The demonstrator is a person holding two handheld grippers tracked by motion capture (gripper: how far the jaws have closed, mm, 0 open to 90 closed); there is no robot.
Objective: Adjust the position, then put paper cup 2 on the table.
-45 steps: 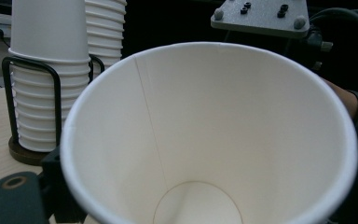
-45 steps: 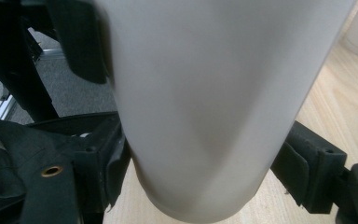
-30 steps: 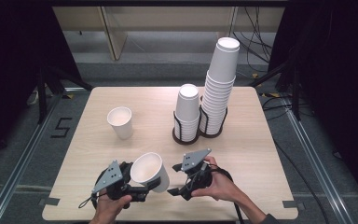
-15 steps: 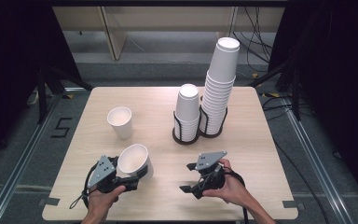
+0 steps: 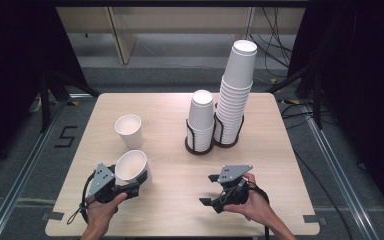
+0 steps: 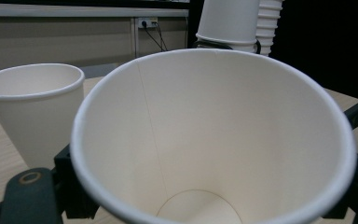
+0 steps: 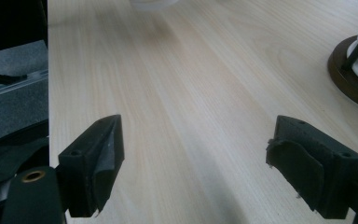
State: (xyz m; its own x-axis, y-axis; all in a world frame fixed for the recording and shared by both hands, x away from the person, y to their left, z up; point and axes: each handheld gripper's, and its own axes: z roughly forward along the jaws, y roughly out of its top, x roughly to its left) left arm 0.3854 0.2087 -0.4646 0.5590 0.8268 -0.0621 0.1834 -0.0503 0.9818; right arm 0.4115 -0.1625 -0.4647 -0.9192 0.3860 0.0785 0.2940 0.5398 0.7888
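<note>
My left gripper [image 5: 132,184] is shut on a white paper cup [image 5: 130,167] near the table's front left. The cup is tilted, and its open mouth [image 6: 214,140] faces the left gripper view, with a black finger [image 6: 28,196] at its lower left. A second white cup [image 5: 129,131] [image 6: 32,112] stands upright just behind it. My right gripper [image 5: 214,191] hovers low at the front right. Its jaws [image 7: 196,154] are wide open, with nothing but bare wood between them.
Two dark wire holders stand at the table's back middle. One holds a short stack of cups [image 5: 200,117], the other a tall stack [image 5: 236,92]. The short stack's round base [image 7: 352,79] lies ahead and to the right of my right gripper. The table's front edge [image 5: 180,235] is close.
My left gripper has carried the cup leftward and a little away from me, closer to the standing cup. My right gripper has drawn off to the right, away from that cup.
</note>
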